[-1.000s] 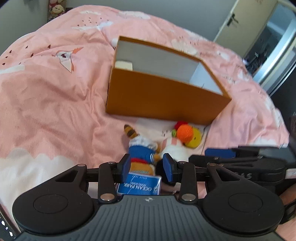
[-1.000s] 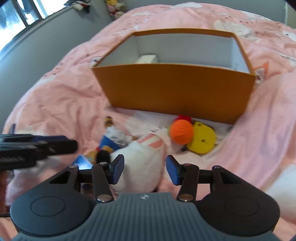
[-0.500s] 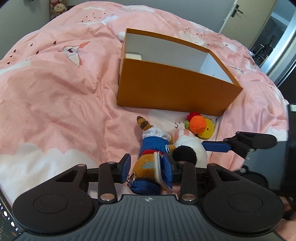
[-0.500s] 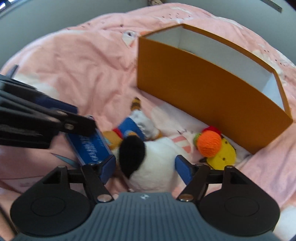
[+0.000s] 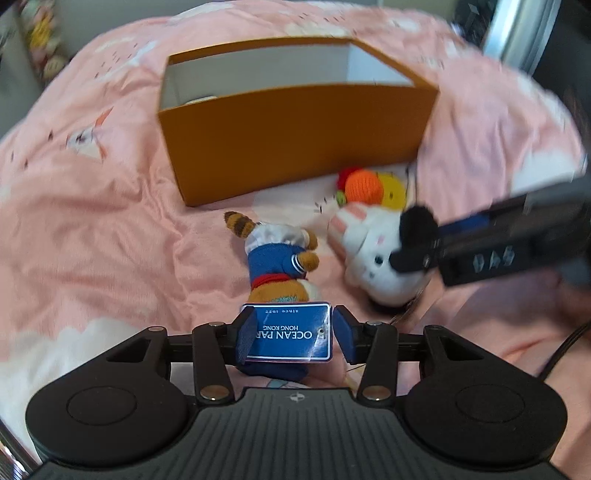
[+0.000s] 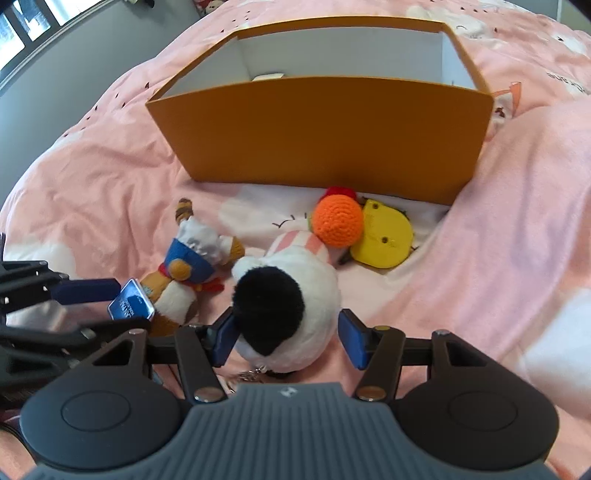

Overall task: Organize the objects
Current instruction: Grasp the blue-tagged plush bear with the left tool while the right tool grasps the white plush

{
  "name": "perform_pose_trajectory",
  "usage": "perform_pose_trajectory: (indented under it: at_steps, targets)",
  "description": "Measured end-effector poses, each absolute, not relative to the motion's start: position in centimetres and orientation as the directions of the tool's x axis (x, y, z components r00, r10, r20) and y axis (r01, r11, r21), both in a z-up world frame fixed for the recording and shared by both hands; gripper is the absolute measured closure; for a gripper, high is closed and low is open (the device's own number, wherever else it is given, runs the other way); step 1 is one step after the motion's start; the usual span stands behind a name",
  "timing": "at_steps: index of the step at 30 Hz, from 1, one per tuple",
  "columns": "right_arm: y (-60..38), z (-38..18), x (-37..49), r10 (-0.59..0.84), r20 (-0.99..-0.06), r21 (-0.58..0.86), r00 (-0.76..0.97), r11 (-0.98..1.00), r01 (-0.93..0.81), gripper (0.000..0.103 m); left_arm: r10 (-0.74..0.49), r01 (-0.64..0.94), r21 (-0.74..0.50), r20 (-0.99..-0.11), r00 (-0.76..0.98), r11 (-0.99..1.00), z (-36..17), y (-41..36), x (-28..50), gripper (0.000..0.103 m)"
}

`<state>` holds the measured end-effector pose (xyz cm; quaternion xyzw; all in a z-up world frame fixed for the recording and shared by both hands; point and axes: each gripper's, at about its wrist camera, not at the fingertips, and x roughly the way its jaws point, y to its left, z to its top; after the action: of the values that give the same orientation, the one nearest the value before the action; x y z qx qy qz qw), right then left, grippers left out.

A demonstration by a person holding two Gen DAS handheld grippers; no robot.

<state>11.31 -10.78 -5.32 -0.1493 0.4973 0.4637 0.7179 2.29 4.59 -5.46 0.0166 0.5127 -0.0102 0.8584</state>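
Observation:
An open orange box (image 5: 295,136) (image 6: 325,136) stands on the pink bed, with a small pale item inside at its left. In front of it lie a raccoon plush in a blue sailor suit (image 5: 279,258) (image 6: 188,269), a white plush with a black pompom (image 5: 380,254) (image 6: 288,310), an orange crocheted ball (image 6: 336,221) and a yellow disc toy (image 6: 386,240). My left gripper (image 5: 291,328) is around the raccoon's blue Ocean Park tag (image 5: 290,332), jaws at its edges. My right gripper (image 6: 290,338) is open around the white plush.
The pink duvet (image 5: 92,229) is rumpled around the toys. The right gripper's arm (image 5: 509,243) crosses the left wrist view at right. A grey wall and window (image 6: 44,33) stand far left.
The left gripper has pulled back and now spans the blue tag flat on. The right gripper turned to face the box, still straddling the white plush.

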Motion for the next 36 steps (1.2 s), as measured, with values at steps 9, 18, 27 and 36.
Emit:
perform_pose_trajectory:
  at_steps: [9,18,27,36]
  targets:
    - [-10.4,-6.0,11.7,0.524,-0.851,0.280,0.044,0.522,-0.806,0.042,0.106,0.069,0.150,-0.896,0.431,0.986,-7.6,3.4,3.4,0.042]
    - [-8.5,-6.9,11.7,0.526,-0.850,0.308,-0.012,0.480,-0.821,0.036,0.072,0.026,0.094,-0.892,0.447,0.995,-8.3,4.4,3.7,0.043]
    - [-9.1,-6.9,11.8,0.543,-0.839,0.348,-0.044,0.473,-0.809,0.042,-0.034,-0.120,-0.107,-0.867,0.498,0.987,-7.7,7.8,2.8,0.052]
    - [-10.4,-4.1,11.2,0.605,-0.796,0.346,-0.008,0.444,-0.826,0.044,-0.084,-0.200,-0.217,-0.851,0.519,0.955,-6.9,9.8,2.2,0.063]
